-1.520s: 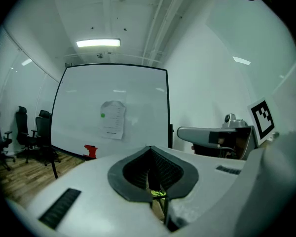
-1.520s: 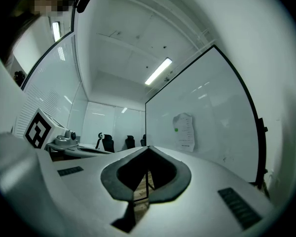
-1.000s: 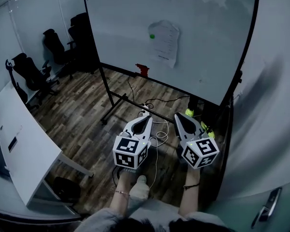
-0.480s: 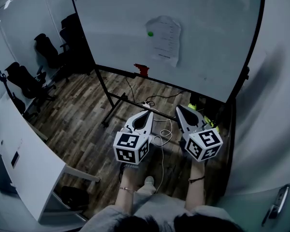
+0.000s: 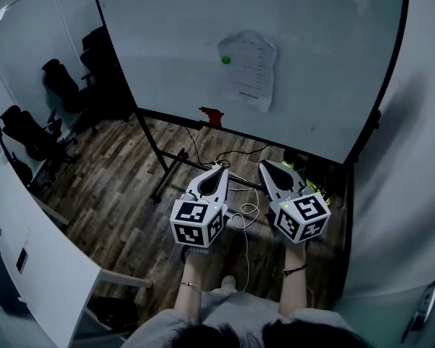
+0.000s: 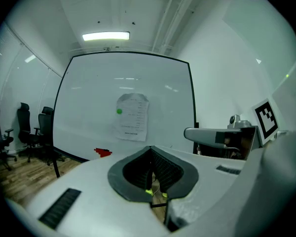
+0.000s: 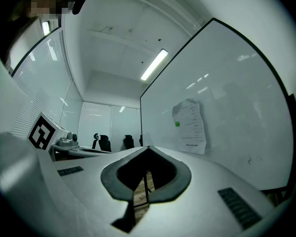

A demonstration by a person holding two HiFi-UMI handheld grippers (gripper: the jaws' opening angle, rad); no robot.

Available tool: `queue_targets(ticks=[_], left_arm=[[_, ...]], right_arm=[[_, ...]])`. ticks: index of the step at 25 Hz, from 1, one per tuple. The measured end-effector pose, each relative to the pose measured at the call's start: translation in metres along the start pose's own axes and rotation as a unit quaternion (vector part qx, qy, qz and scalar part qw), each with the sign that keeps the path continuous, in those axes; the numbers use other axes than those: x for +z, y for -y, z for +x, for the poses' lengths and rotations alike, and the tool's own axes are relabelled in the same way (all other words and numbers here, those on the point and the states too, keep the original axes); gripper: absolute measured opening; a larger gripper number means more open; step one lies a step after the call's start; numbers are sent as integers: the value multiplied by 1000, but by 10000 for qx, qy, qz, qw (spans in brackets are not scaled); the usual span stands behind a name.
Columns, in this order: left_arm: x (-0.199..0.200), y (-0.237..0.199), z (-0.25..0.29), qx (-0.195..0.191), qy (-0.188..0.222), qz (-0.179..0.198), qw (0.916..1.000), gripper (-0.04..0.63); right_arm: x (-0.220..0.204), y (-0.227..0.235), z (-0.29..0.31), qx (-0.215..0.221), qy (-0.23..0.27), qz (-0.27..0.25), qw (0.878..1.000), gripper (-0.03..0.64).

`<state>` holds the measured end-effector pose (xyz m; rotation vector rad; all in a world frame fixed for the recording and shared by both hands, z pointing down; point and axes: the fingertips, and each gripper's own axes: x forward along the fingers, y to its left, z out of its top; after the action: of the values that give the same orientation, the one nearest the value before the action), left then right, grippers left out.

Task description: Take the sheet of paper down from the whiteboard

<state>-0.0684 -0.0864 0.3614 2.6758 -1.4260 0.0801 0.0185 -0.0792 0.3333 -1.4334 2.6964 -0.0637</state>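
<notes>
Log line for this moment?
phase: pre-grasp | paper: on whiteboard, untouched | left claw: shut, empty | right claw: shut, empty

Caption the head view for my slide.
Left gripper and right gripper, both shut, face the sheet of paper on the whiteboard.

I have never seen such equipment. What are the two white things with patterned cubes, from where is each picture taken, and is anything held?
There is no robot here. A person holds one tool in each hand: the left hand-held gripper and the right hand-held gripper. The patterned cubes are parts of them. The head view comes from a camera on the person's head, looking down. The two gripper views come from cameras riding on each tool, looking along its jaws. Both pairs of jaws are closed and hold nothing. Ahead stands a whiteboard. A sheet of paper hangs on it under a green dot, likely a magnet, not yet touched. A small red object sits at its lower edge.
</notes>
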Motion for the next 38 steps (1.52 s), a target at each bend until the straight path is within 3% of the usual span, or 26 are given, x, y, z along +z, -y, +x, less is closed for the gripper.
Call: queue_targets(ticks=[11, 22, 26, 38], left_arm=[[29, -51, 53, -362, 236, 184, 9989, 5], [7, -57, 84, -685, 34, 45, 9976, 5], [1, -68, 91, -559, 17, -176, 9983, 5], [14, -77, 152, -399, -26, -346, 9986, 5]], right_arm=[[2, 25, 63, -308, 169, -8, 9994, 0], [-7, 67, 68, -891, 178, 117, 9958, 0], [-15, 72, 81, -824, 35, 90, 9966, 0], [-6, 113, 133, -441, -172, 31, 9989, 0]])
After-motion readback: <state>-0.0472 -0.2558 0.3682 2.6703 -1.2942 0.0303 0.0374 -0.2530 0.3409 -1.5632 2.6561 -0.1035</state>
